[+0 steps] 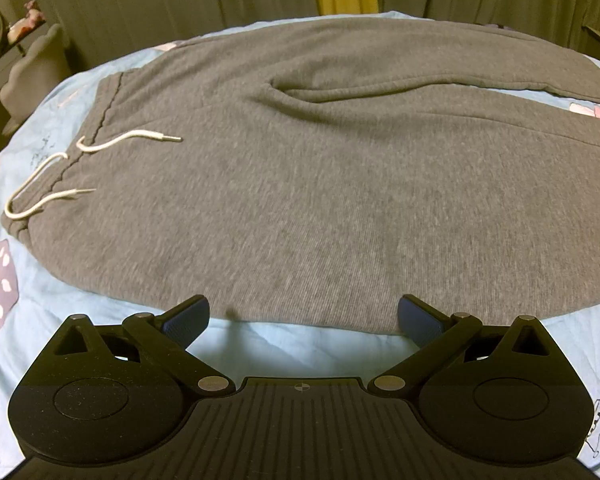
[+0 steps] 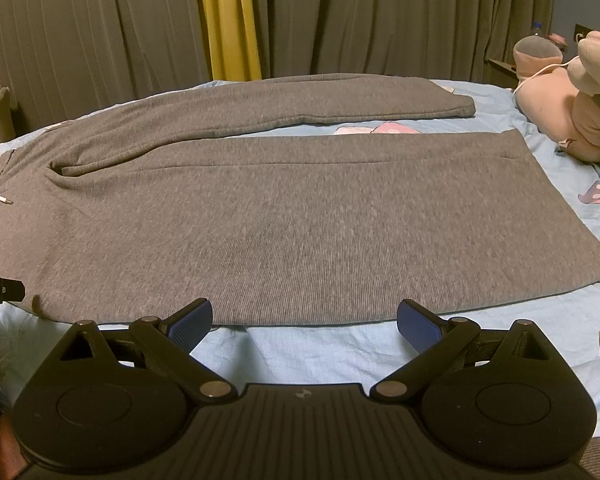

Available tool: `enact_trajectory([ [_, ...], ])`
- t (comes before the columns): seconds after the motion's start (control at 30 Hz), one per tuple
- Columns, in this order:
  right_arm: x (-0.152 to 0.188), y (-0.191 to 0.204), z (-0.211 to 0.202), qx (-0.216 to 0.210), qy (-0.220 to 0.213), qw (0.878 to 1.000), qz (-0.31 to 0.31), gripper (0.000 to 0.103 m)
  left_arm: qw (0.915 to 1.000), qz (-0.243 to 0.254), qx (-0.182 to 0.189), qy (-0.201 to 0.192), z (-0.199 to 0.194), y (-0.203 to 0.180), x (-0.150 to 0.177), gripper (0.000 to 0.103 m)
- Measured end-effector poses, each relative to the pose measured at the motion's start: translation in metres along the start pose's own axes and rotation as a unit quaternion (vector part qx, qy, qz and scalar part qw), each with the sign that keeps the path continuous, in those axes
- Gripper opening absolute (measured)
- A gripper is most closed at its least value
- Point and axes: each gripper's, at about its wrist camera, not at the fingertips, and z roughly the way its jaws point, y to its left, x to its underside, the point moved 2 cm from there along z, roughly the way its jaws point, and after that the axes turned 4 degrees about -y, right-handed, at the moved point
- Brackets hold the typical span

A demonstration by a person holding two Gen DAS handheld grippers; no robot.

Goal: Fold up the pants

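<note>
Blue bedsheet [image 2: 320, 352] bears grey pants [image 2: 284, 216]; left gripper [image 1: 303, 316] and right gripper [image 2: 304, 318] gape wide, empty.

Bedroom backdrop from where I'm sitting: bed, curtains, soft toys.

I've got a light blue bedsheet [image 2: 312, 356] with pink and purple prints under everything. Behind it hang dark grey curtains [image 2: 400, 16] with a yellow curtain [image 2: 230, 16] between them. Off to the right a pink plush toy [image 2: 556, 108] lies on the sheet, a plastic bottle [image 2: 537, 30] behind it.
</note>
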Motion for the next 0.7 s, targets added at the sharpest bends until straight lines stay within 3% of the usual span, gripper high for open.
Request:
enact_trajectory([
  [0.7,-0.0012,-0.0005,-0.0004,-0.002,0.002,1.0,-0.001,0.099,1.0,-0.002,0.001,0.001,-0.0022,0.0008,-0.0013,0.103],
])
